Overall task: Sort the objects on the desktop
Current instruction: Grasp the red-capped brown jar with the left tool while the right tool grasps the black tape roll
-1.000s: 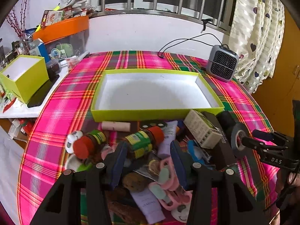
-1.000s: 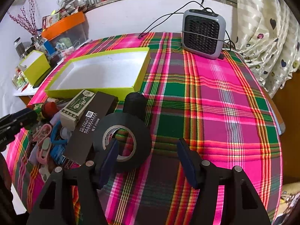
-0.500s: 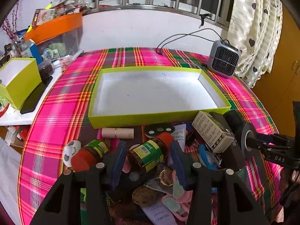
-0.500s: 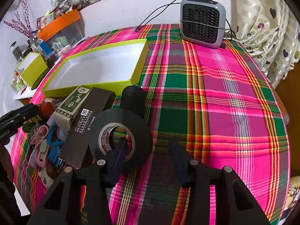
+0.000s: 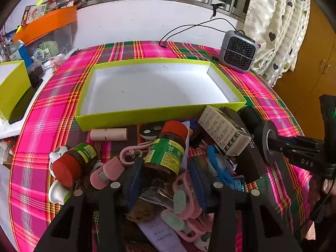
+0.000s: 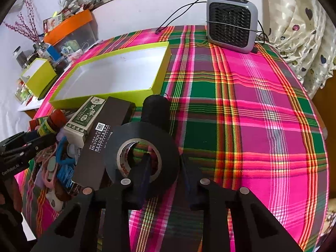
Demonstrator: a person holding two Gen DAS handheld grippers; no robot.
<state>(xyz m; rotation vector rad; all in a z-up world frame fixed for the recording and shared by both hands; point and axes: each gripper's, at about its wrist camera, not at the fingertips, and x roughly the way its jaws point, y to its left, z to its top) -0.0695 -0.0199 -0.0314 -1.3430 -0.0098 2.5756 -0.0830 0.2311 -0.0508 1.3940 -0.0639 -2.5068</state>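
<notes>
Your left gripper (image 5: 166,176) clamped the round amber jar (image 5: 167,150) with its glossy green label; your right gripper (image 6: 166,168) pinched the black tape ring's (image 6: 142,159) smooth wall.

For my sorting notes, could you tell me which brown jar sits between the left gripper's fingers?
The green-labelled jar, red cap pointing toward the tray; the other jar lies left, outside the fingers.

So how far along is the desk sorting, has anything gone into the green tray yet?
Nothing is sorted yet: the green tray shows only its white floor. In hand: the left gripper is closed on a brown jar, and the right gripper pinches the wall of the black tape roll. Left: the rest of the pile in front of the tray.
</notes>
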